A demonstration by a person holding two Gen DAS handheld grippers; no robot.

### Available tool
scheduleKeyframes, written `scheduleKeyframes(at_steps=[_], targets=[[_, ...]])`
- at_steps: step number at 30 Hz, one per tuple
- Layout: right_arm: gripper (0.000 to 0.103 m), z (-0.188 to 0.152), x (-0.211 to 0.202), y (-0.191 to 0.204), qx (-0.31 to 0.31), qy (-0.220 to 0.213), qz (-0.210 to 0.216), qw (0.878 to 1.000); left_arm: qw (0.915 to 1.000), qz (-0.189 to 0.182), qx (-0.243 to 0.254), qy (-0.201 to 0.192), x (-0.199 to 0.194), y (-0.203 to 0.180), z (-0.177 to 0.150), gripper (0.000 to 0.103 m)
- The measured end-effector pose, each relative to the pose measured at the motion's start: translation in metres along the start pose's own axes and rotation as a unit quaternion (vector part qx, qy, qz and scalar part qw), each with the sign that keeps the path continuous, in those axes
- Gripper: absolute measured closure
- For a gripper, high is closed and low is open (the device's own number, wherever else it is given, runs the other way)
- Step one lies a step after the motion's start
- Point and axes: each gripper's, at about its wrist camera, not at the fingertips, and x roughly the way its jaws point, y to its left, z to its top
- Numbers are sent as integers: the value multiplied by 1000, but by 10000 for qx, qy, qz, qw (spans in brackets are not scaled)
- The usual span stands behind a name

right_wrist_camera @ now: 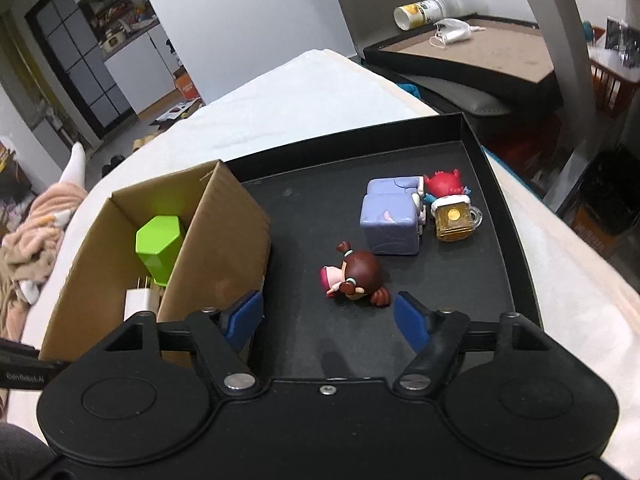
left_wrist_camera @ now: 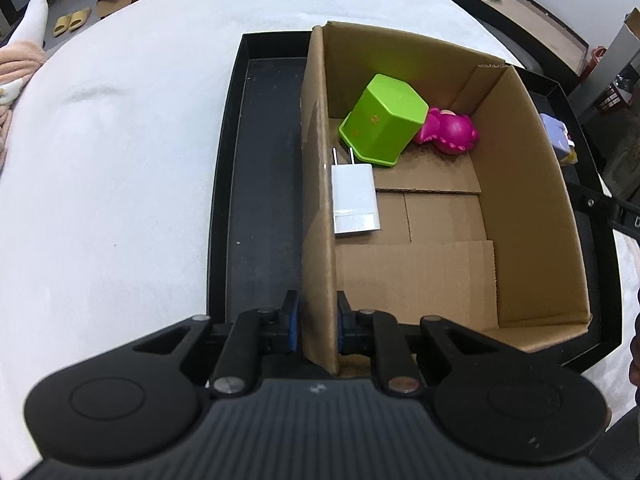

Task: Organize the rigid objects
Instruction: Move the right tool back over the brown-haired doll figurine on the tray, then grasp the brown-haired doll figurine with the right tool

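In my right wrist view, low at the left edge of the frame, a flat black plastic bar carries small pale lettering. I read it as "GenRobot.AI", though the middle letters are soft. At the right edge, an orange cardboard carton bears dark lettering too blurred to read. The yellow-labelled cylindrical can lying near the top is also illegible. In my left wrist view, a black bar at the right edge shows only a cut-off pale mark.

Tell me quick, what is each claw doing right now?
Left claw: shut on the cardboard box, pinching its side wall.
Right claw: open, holding nothing, just short of the brown-haired doll on the black tray.
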Motion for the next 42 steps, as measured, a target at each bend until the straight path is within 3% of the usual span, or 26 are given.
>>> scheduleKeyframes(at_steps=[16,19,21,24,42], targets=[[40,15,35,-6,-50,129,-165,9998,9997,41,-61,213,10,0,6,87],[46,20,45,-2,-103,231,-317,9992,9998,22,-67,187,11,1,6,87],[60,22,51,2,-141,327,-406,9985,9998,21,-93,178,12,1,6,87],[60,24,53,7,-236,347,-468,9980,9998,-3,-95,168,13,2,6,87],[61,13,-9,21,-635,368,-604,9955,9999,-127,-59,81,9,6,6,87]])
